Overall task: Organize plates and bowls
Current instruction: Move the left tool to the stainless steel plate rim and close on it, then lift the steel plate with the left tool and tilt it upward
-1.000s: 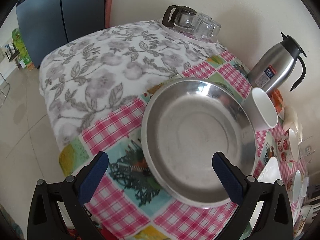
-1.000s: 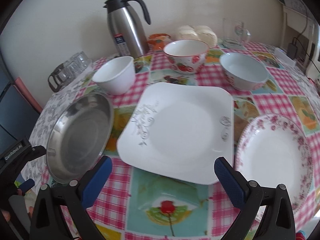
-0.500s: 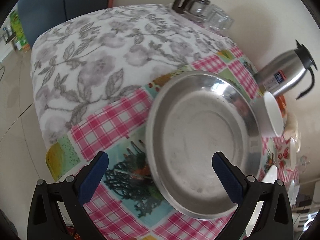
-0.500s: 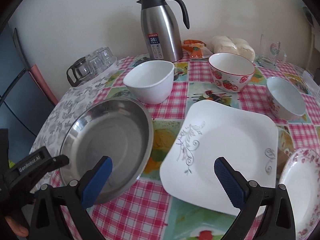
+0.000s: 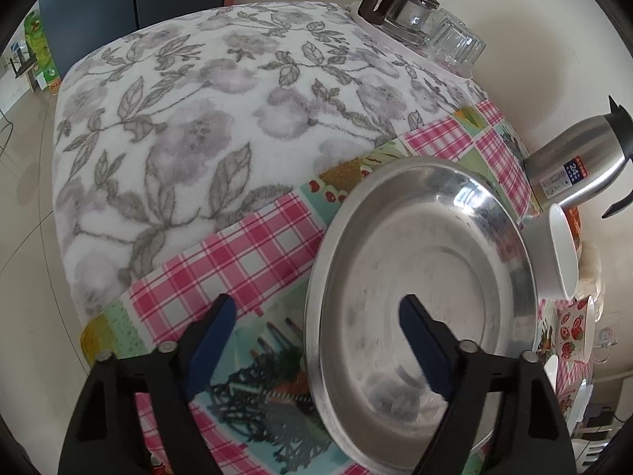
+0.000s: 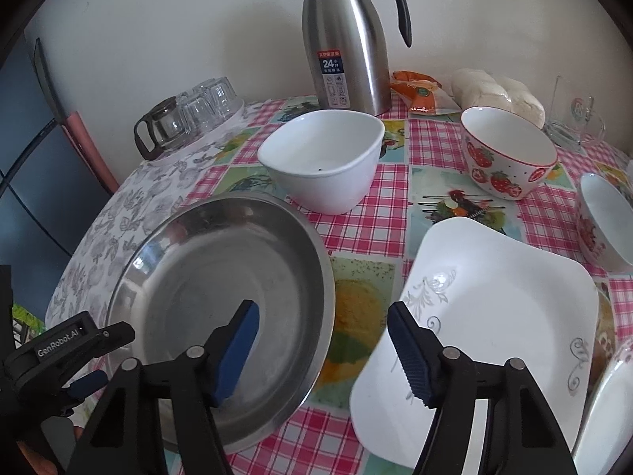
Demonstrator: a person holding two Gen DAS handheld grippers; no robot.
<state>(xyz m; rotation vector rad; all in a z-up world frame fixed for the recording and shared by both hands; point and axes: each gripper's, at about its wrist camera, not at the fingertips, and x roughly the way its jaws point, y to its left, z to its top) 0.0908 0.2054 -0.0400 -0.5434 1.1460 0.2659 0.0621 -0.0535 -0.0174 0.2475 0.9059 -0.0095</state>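
A round steel plate (image 5: 427, 293) (image 6: 221, 293) lies on the checked tablecloth near the table's left edge. My left gripper (image 5: 316, 328) is open and straddles the plate's near-left rim, one finger inside it. My right gripper (image 6: 322, 340) is open and straddles the plate's right rim, with its right finger over the square white plate (image 6: 494, 316). A white bowl (image 6: 324, 162), a strawberry bowl (image 6: 506, 158) and a third bowl (image 6: 605, 221) stand behind. A floral plate's rim (image 6: 609, 407) shows at far right.
A steel thermos jug (image 6: 348, 39) stands at the back by the wall. Upturned glasses and a glass pot (image 6: 186, 114) sit at back left. Packaged food (image 6: 494, 91) and a glass mug (image 6: 573, 114) are at back right. The table edge drops off at left.
Both grippers have moved in on the steel plate and their jaws have narrowed. The right gripper has swung left from the square white plate toward the steel one.
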